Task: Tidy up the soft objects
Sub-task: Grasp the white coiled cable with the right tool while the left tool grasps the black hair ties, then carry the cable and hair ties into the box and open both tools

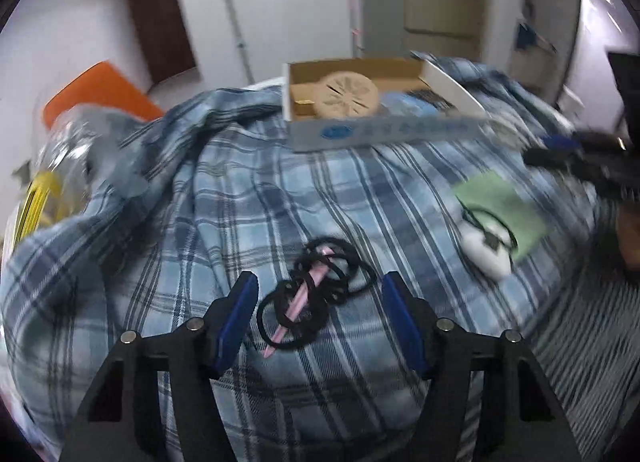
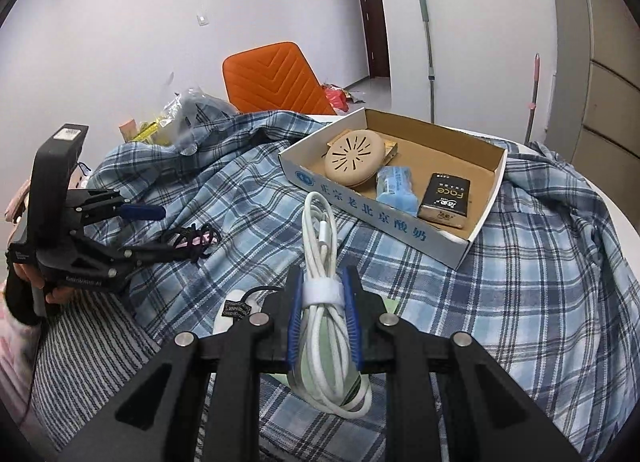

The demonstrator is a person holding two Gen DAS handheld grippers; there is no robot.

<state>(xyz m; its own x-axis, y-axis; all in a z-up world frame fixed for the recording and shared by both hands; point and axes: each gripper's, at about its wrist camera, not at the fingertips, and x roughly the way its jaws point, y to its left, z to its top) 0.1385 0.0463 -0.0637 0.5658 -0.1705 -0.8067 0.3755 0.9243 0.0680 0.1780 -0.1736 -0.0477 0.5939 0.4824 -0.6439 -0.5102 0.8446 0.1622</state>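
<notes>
Right claw [image 2: 323,316] is clamped on a bundled white cable [image 2: 320,246] — it sticks up between the blue pads, just short of the cardboard box [image 2: 456,250]. Left claw [image 1: 318,312] is spread wide around a tangle of black hair ties [image 1: 316,286] lying on the plaid shirt [image 1: 224,198] — not touching them.

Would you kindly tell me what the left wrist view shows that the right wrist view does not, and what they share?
Only the left wrist view shows the open left gripper straddling the black hair ties head-on. Only the right wrist view shows the right gripper shut on a white cable, and a black packet in the box. Both show the cardboard box, round beige case and plaid cloth.
</notes>
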